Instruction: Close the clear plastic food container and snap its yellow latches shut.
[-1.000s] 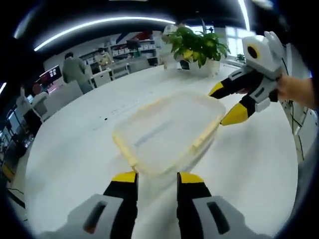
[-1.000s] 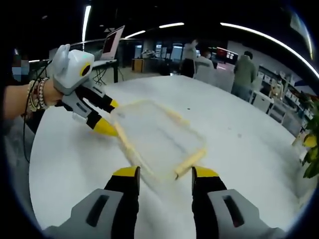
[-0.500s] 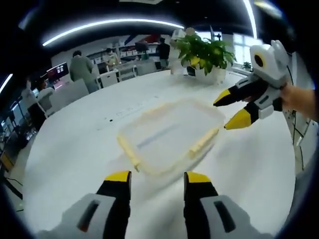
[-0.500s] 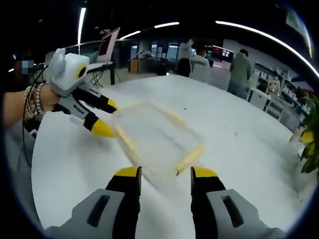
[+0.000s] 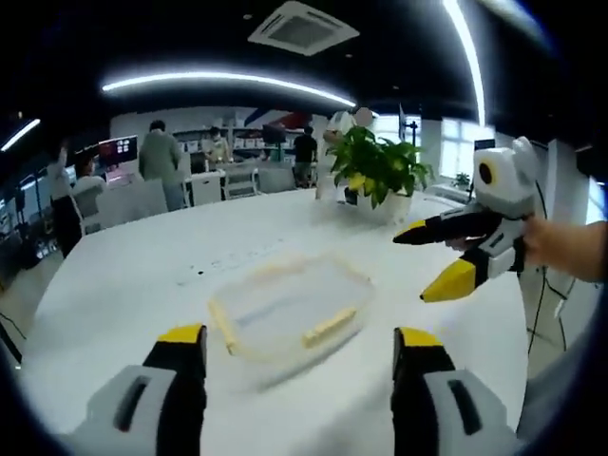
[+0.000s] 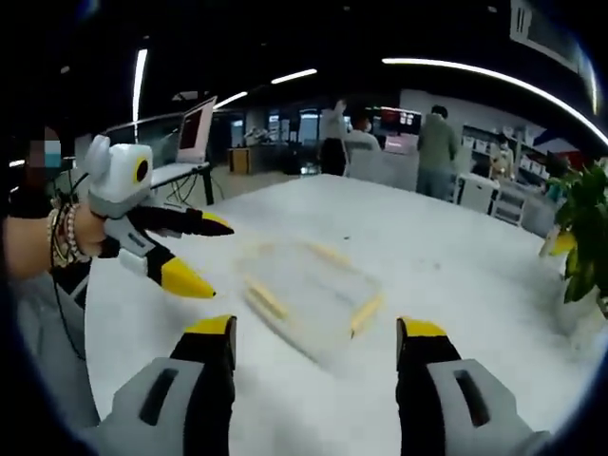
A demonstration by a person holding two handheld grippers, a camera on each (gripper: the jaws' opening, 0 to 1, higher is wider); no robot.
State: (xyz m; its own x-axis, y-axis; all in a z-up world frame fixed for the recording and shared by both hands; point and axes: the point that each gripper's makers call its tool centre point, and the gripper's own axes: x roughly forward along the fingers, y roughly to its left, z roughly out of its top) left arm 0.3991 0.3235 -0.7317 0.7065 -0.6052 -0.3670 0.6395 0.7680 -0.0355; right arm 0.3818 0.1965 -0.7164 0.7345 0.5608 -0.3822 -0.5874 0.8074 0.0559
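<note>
Nearest the lens in the left gripper view, the left gripper [image 5: 299,347] has its two yellow-tipped jaws spread wide with nothing between them. Just beyond their tips the clear plastic food container [image 5: 285,309] lies flat on the white table [image 5: 114,285], apart from both jaws and roughly centred in the gap. Its transparent walls are blurred and nearly melt into the tabletop, so whether the lid is fully seated cannot be told; the yellow latches [image 5: 330,326] read only as pale bars along its edges, and whether they are snapped down is unclear. Bare table lies all around the container, with the table's curved edge well off to the left.

To the right of the container, raised off the table, the right gripper [image 5: 432,258] comes in with a hand [image 5: 560,249] behind it, jaws parted and holding nothing, clear of the container's rim.

Further back a potted plant [image 5: 375,171] stands near the far edge of the table, and beyond it people [image 5: 160,152] stand among office desks.

From the right gripper view, the container [image 6: 309,294] again lies past the spread jaws, with the left gripper [image 6: 195,252] hovering just left of it, not touching.
</note>
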